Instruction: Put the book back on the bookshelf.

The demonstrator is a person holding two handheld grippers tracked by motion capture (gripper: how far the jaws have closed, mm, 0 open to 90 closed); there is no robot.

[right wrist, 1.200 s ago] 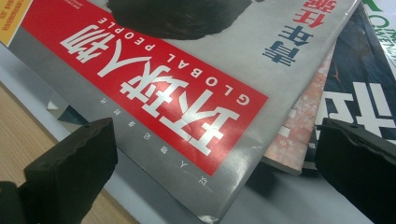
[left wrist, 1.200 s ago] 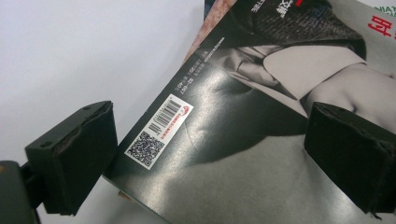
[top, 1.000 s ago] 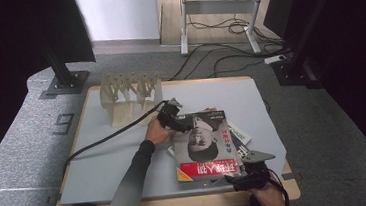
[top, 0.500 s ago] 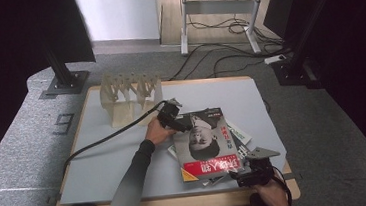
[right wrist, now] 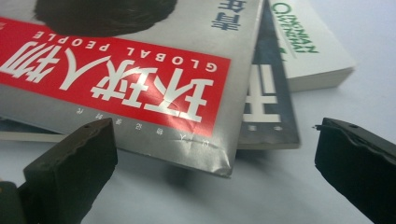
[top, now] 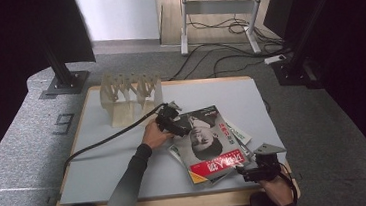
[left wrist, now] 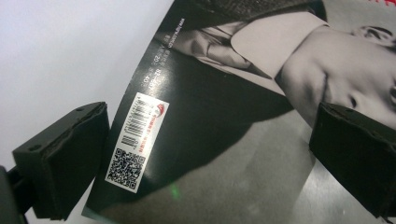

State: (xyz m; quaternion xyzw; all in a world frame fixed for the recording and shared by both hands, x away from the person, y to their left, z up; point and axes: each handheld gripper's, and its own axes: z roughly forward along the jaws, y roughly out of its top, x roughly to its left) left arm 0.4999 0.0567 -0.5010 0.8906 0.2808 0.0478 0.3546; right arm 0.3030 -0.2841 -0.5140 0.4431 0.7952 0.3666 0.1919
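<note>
A stack of magazines [top: 210, 146] lies at the table's right front. The top magazine [left wrist: 224, 116] has a grey cover with a portrait, a barcode and a red title band [right wrist: 116, 79]. My left gripper [top: 175, 122] is at its far left corner and stands open [left wrist: 210, 158]: one jaw is over bare table and the other over the cover. My right gripper [top: 257, 171] is at the table's front edge, just off the stack's near corner, and is also open [right wrist: 215, 168]. Nothing is between its jaws. That corner of the top magazine hangs slightly off the table.
A wooden rack [top: 130, 95] stands at the back left of the grey table [top: 117, 174]. Under the top magazine lie a dark magazine [right wrist: 266, 112] and a white book with green lettering [right wrist: 308, 51]. The left gripper's cable [top: 104, 140] trails across the table to the left.
The top magazine's near edge has shifted slightly. My right gripper has edged a little to the right along the front edge. My left gripper has barely moved.
</note>
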